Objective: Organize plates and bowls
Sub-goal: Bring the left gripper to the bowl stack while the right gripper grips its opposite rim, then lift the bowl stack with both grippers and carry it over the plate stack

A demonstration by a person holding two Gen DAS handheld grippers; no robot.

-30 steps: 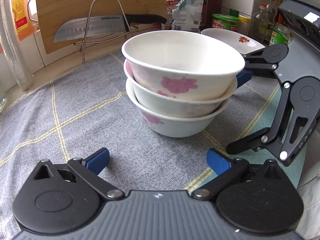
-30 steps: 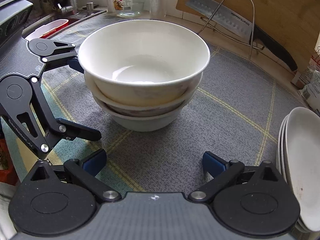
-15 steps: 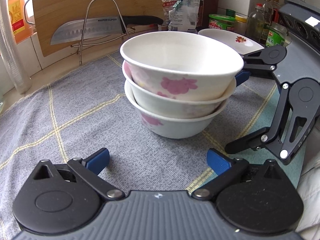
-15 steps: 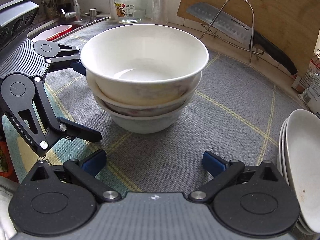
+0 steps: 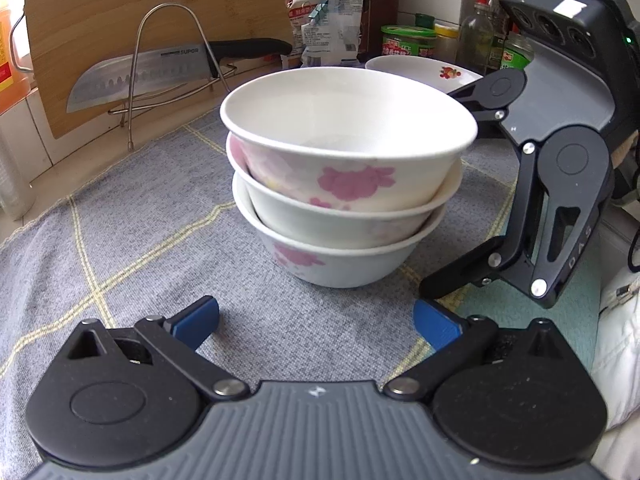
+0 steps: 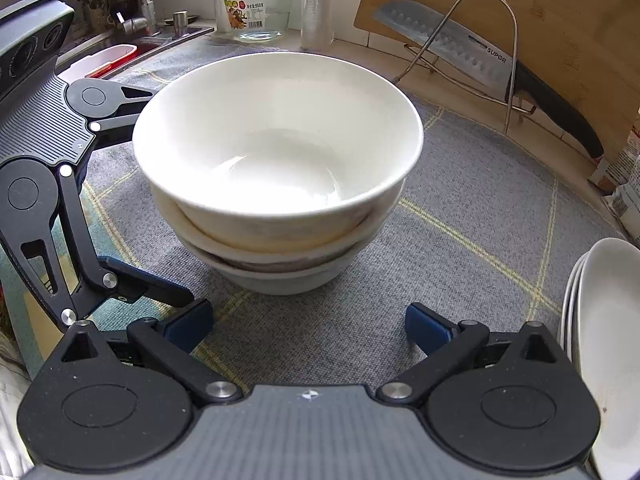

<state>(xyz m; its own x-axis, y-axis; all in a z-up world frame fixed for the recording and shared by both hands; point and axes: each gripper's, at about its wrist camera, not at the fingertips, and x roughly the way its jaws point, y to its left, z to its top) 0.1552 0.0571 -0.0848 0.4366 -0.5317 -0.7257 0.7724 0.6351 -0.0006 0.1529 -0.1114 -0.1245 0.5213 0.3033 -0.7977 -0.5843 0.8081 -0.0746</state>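
A stack of three white bowls with pink flowers (image 5: 344, 184) stands on the grey checked cloth (image 5: 120, 248); it also shows in the right wrist view (image 6: 276, 168). My left gripper (image 5: 316, 320) is open and empty, just short of the stack. My right gripper (image 6: 306, 322) is open and empty on the stack's other side. A stack of white plates (image 6: 600, 320) lies at the right edge of the right wrist view; a flowered plate (image 5: 424, 72) shows behind the bowls.
A bamboo cutting board (image 5: 120, 20) and a cleaver (image 5: 140, 76) on a wire rack stand at the back. Jars, bottles and packets (image 5: 408, 40) line the wall. A glass jar (image 6: 256, 4) and the sink (image 6: 120, 48) are at the far left.
Both grippers have drawn slightly closer to the bowl stack and risen a little. The bowls and plates have not moved. Both jaws remain open.
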